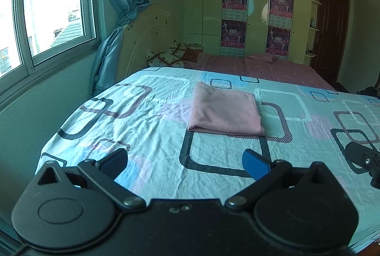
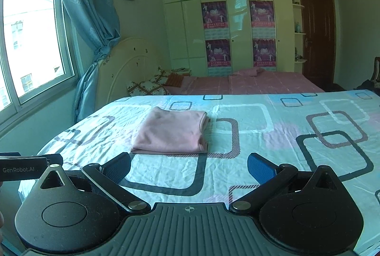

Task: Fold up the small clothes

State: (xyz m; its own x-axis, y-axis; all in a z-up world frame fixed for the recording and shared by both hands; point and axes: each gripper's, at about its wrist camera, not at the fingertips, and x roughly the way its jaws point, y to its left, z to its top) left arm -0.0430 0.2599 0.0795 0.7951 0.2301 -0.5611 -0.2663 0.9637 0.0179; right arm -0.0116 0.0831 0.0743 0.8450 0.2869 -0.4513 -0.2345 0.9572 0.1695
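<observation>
Pink garment (image 1: 225, 109): centre of frame, lying flat on the patterned bed sheet (image 1: 147, 137), already folded into a neat rectangle with layered edges along its near and right sides.
Left tool (image 1: 185, 161): lower frame, fingers wide apart, holding nothing, short of the garment.
Right tool (image 2: 188, 165): likewise spread and empty, near the garment's front edge.
Stage: folding looks finished; both tools held clear, likely so the stack stays undisturbed.
</observation>
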